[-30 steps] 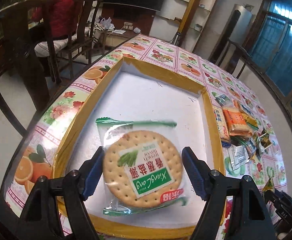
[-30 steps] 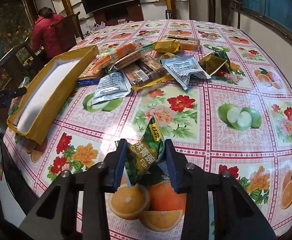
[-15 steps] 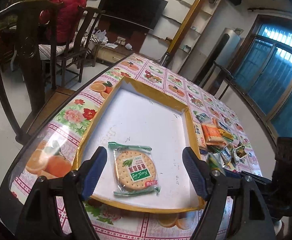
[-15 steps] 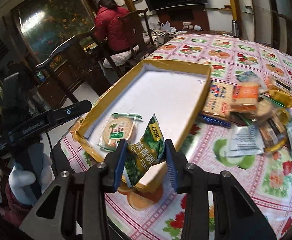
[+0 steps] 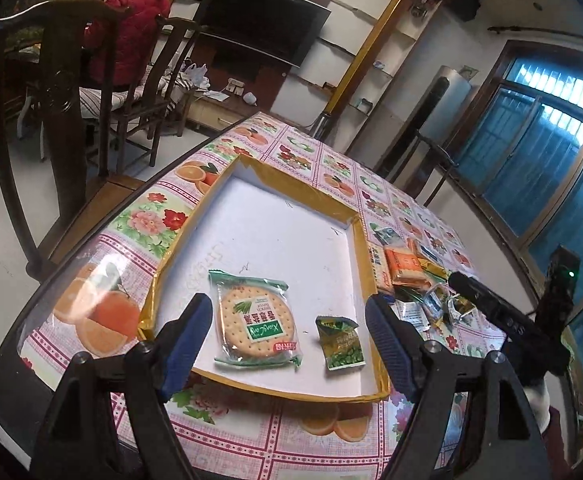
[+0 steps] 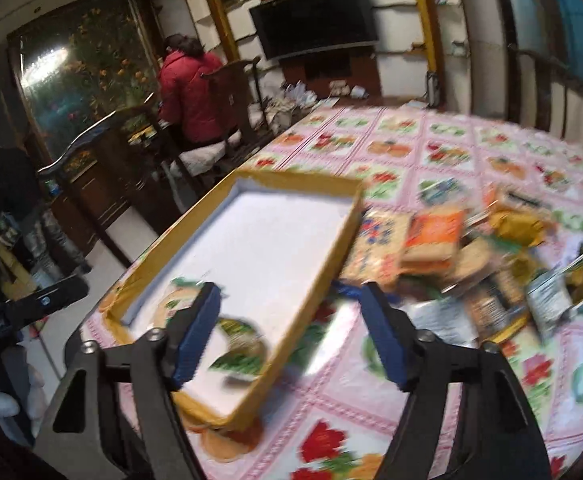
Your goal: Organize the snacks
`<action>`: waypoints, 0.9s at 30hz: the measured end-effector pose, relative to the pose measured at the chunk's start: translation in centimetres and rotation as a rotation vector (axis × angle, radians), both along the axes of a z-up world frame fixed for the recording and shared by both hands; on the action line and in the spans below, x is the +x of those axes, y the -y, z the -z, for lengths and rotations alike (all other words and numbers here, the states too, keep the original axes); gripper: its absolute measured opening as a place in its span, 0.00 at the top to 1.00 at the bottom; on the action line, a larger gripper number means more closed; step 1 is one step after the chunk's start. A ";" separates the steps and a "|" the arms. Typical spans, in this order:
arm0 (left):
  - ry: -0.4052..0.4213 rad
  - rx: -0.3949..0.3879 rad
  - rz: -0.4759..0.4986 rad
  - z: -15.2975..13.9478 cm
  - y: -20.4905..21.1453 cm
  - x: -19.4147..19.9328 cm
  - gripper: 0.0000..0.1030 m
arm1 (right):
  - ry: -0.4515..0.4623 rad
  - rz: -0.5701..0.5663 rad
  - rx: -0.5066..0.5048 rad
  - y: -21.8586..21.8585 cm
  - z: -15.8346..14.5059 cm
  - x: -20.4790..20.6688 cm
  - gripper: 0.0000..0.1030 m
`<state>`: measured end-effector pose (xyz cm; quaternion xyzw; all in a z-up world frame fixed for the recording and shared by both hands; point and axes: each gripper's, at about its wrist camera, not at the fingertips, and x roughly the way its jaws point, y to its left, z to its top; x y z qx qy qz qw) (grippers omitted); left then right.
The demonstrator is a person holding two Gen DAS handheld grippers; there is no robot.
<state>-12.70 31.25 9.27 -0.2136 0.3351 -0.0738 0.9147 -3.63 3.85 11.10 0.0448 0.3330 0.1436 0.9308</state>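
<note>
While a round cracker packet (image 5: pixel 256 320) and a small green snack pouch (image 5: pixel 341 342) lie side by side inside the yellow-rimmed tray (image 5: pixel 365 256), both the left gripper (image 5: pixel 289 344) and right gripper (image 6: pixel 291 336) hover spread wide, empty, beside loose snacks (image 6: pixel 503 264) heaped on the floral tablecloth (image 6: pixel 431 152).

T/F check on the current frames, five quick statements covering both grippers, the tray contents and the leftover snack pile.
1. The left gripper is open and holds nothing. True.
2. The right gripper is clamped on the green snack packet. False: its jaws stand apart and the packet lies in the tray.
3. The round cracker pack lies flat inside the tray. True.
4. The tray holds three snacks. False: only the cracker pack and the green packet are in it.
5. The snack pile sits on the table outside the tray, past its right wall. True.
</note>
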 end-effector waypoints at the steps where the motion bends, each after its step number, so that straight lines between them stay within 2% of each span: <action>1: 0.002 -0.007 0.007 0.1 0.3 -0.2 0.23 | 0.023 0.051 -0.049 1.1 -0.1 0.6 0.17; 3: 0.000 -0.018 0.022 0.2 0.9 -0.4 0.23 | -0.017 0.102 -0.138 2.9 0.0 2.9 0.17; 9: -0.010 -0.024 0.053 0.1 2.6 -1.4 0.23 | -0.170 0.231 -0.156 5.1 2.5 11.6 0.17; 13: -0.005 -0.005 0.051 -0.3 2.9 -1.8 0.23 | -0.236 0.275 -0.243 4.2 5.0 15.1 0.18; 14: -0.004 0.001 0.051 -0.3 3.0 -1.9 0.23 | -0.266 0.271 -0.293 3.7 5.7 15.5 0.19; 15: -0.002 0.005 0.052 -0.3 3.1 -1.9 0.23 | -0.305 0.266 -0.355 3.3 6.7 15.8 0.28; 16: 0.000 0.007 0.054 -0.3 3.1 -1.9 0.23 | -0.319 0.242 -0.358 3.4 7.2 15.6 0.30; 17: -0.001 0.009 0.057 -0.3 3.2 -1.9 0.23 | -0.332 0.229 -0.351 3.4 7.3 15.0 0.38; 22: -0.015 -0.001 0.091 0.5 4.4 -1.4 0.23 | -0.353 0.158 -0.349 4.5 7.0 10.3 0.42; 27: -0.029 0.000 0.129 0.8 6.4 -1.2 0.23 | -0.365 0.114 -0.279 7.0 6.6 4.0 0.42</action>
